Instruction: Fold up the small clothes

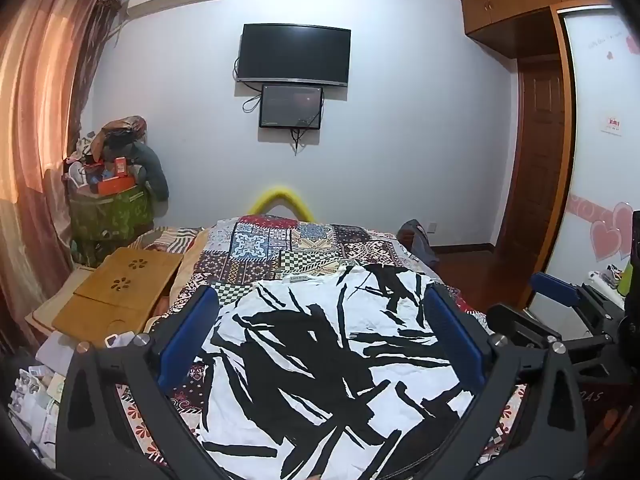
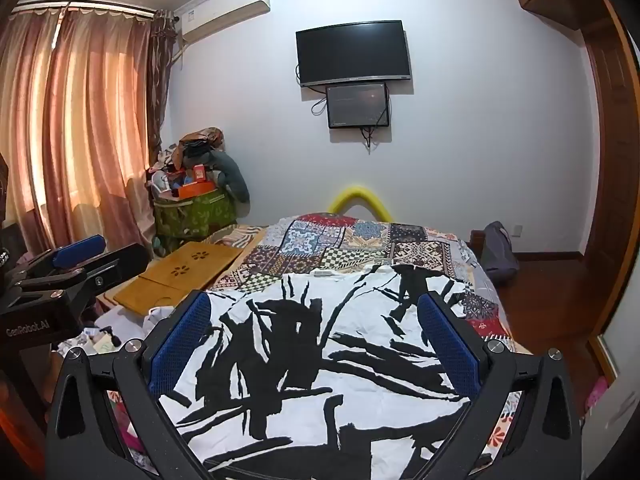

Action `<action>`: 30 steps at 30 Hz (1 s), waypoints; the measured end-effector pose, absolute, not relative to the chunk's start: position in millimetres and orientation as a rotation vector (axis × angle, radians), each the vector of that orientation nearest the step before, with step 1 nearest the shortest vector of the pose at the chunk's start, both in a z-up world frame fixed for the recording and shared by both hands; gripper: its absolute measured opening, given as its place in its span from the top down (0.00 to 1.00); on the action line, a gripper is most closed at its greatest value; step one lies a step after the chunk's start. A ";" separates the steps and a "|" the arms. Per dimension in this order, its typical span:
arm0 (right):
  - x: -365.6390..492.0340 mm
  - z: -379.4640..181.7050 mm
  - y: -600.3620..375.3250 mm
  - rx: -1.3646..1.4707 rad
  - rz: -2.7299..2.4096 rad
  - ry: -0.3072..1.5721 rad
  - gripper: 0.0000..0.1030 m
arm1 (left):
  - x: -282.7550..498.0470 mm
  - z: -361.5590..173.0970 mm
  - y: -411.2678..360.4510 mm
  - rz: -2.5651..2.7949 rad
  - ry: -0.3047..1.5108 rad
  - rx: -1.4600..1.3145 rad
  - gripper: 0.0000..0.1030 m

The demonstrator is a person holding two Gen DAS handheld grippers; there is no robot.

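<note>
A white garment with bold black brush strokes [image 1: 320,360] lies spread flat on the patchwork bedspread [image 1: 280,248]; its neck label points to the far end. My left gripper [image 1: 320,300] hovers over the near part of it, jaws wide open, blue pads [image 1: 188,340] apart with nothing between them. My right gripper [image 2: 314,304] hangs open in the same way over the same garment [image 2: 320,360]. Each gripper shows at the other view's edge: the right one [image 1: 560,300] at the right, the left one [image 2: 76,256] at the left.
A wooden lap desk [image 1: 120,292] lies on the bed to the left of the garment, with small clutter below it. A full green bag [image 1: 108,208] stands by the curtain. A dark bag [image 2: 496,248] sits on the wooden floor right of the bed.
</note>
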State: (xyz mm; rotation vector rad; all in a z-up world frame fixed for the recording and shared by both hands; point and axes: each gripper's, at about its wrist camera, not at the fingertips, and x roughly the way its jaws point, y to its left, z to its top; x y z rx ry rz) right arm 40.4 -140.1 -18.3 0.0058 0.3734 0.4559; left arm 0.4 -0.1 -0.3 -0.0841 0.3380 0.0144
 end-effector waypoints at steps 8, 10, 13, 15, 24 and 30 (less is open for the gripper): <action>41.7 -18.5 -139.2 0.004 0.455 0.381 0.00 | 6.5 -0.2 14.2 0.013 0.354 -0.103 0.00; 42.8 -20.5 -139.7 0.001 0.455 0.383 0.00 | 7.0 -3.9 15.2 0.020 0.349 -0.098 0.00; 42.4 -20.2 -139.1 0.000 0.454 0.385 0.00 | 8.7 -3.9 8.6 0.022 0.358 -0.090 0.00; 44.0 -20.4 -139.8 0.001 0.452 0.386 0.00 | 8.8 -4.4 8.2 0.023 0.360 -0.093 0.00; 46.8 -20.9 -139.6 0.003 0.451 0.397 0.00 | 9.8 -5.1 6.3 0.028 0.359 -0.082 0.00; 47.7 -24.3 -139.0 0.003 0.445 0.401 0.00 | 9.8 -6.0 5.6 0.028 0.360 -0.082 0.00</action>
